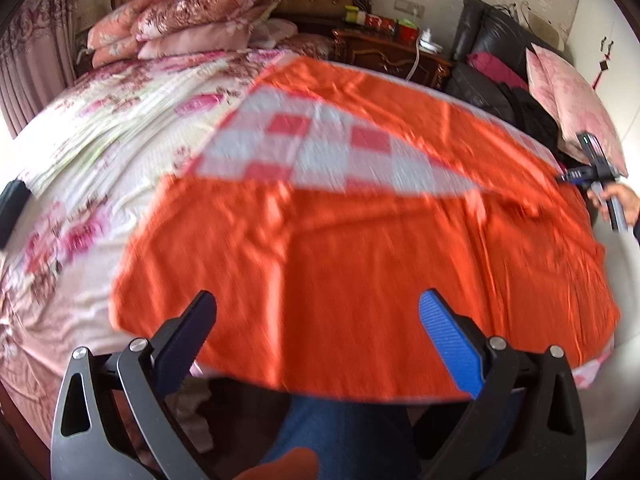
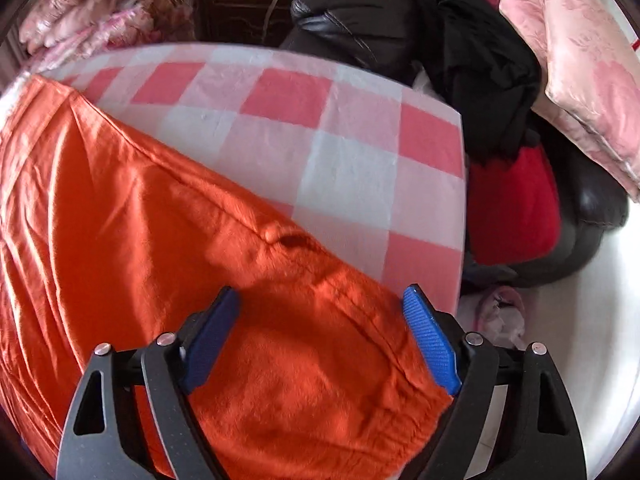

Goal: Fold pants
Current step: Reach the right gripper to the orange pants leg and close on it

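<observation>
Orange pants [image 1: 320,240] lie spread on a pink and white checked blanket [image 1: 304,148] on the bed, the two legs parting in a V. My left gripper [image 1: 320,308] hovers open over the near edge of one leg, with nothing gripped. In the right wrist view, my right gripper [image 2: 320,300] stands open and points steeply down at the gathered waistband end of the pants [image 2: 140,208]. Its fingers straddle the cloth near the blanket's [image 2: 340,140] corner. The left wrist view also shows the right gripper [image 1: 576,176] at the far right, held in a hand [image 1: 624,204].
A floral bedcover [image 1: 120,120] and stacked pillows [image 1: 192,20] fill the left and the head of the bed. A wooden nightstand [image 1: 384,56] stands behind. A black leather chair [image 2: 360,12] with dark clothes, a red cloth [image 2: 512,208] and a pink pillow [image 2: 580,60] sits right of the bed. My jeans leg [image 1: 340,432] is below.
</observation>
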A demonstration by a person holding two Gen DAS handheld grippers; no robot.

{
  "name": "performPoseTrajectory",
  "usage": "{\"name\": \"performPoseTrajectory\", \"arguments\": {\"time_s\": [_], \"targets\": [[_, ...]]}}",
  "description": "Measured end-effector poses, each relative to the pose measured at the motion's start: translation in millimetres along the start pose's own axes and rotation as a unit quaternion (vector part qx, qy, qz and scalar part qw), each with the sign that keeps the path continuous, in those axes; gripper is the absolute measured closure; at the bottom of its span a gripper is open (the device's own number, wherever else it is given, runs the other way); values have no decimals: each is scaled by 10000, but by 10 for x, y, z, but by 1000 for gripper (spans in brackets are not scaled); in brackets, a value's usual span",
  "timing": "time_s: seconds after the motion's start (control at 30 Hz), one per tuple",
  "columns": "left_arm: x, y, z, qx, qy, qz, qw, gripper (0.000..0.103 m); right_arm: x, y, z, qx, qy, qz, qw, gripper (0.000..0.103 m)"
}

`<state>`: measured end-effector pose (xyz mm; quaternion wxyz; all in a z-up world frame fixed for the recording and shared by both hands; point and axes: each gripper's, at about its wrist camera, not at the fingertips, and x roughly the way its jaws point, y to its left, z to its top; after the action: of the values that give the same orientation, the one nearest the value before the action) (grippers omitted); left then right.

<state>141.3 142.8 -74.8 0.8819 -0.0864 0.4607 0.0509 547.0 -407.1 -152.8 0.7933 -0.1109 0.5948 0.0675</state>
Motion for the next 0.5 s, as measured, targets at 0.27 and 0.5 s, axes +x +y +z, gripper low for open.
{"name": "performPoseTrajectory", "arguments": {"time_s": [0.27,0.5], "targets": [[363,232,1243,-462,-215,-568,9971,8,-232,141,-43,-127,-438,366,9983,94],[1286,449,2530,-1531,299,-1418,9775,37,-1283,422,-440,80,-1765,748,9814,94]]}}
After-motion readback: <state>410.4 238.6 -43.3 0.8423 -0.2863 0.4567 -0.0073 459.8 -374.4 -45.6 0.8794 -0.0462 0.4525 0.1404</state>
